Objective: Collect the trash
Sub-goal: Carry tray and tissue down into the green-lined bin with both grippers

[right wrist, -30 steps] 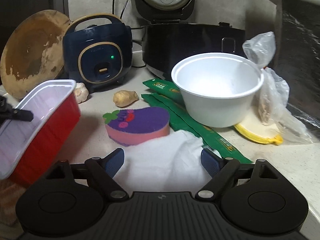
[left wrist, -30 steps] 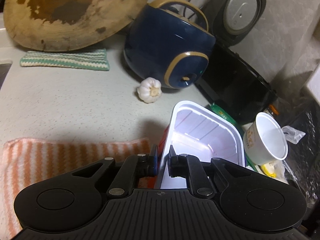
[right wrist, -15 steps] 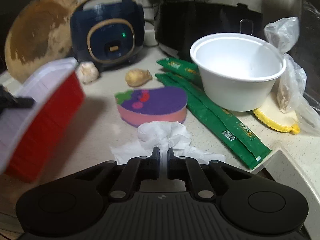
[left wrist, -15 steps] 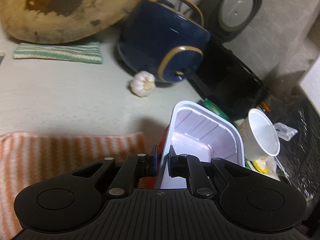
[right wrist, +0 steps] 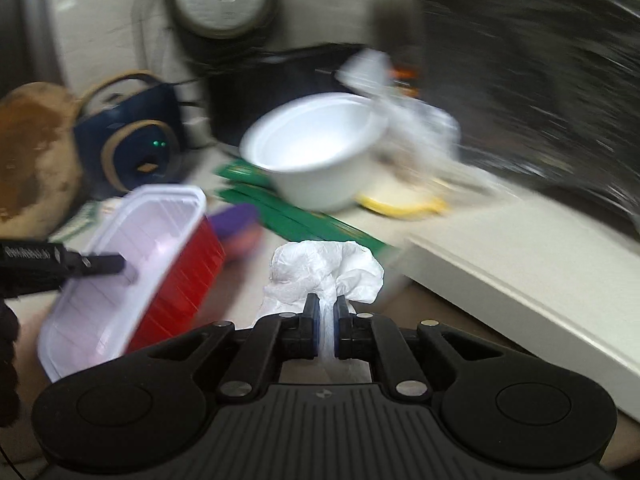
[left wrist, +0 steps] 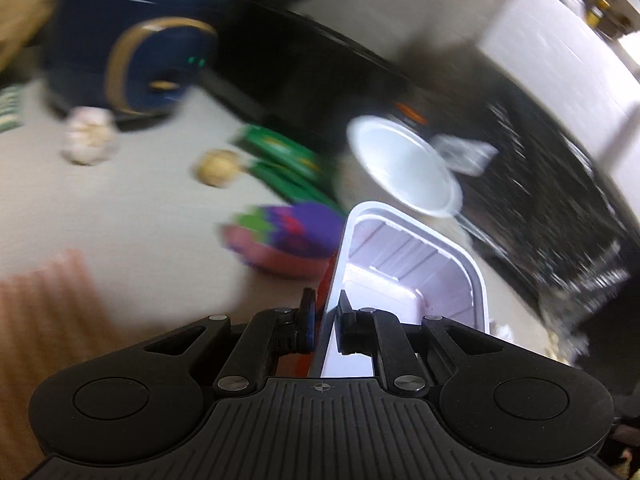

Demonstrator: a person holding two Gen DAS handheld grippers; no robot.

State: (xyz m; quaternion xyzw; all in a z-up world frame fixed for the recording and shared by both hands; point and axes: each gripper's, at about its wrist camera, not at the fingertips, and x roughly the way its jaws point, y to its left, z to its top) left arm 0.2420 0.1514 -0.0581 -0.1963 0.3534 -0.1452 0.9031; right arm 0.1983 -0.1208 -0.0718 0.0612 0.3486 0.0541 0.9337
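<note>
Left claw [left wrist: 324, 312] clamps the red tray [left wrist: 416, 268] wall; right claw [right wrist: 329, 314] pinches tissue [right wrist: 326, 266].

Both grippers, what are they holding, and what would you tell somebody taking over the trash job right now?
Left gripper: shut on the wall of the red plastic tray with a white inside, lifted and tilted.
Right gripper: shut on the crumpled white paper tissue, off the grey counter.
Done: both pieces picked up.
Left on the counter: white foam bowl, green sachets, clear plastic bag. No bin in view; the pictures are blurred.
</note>
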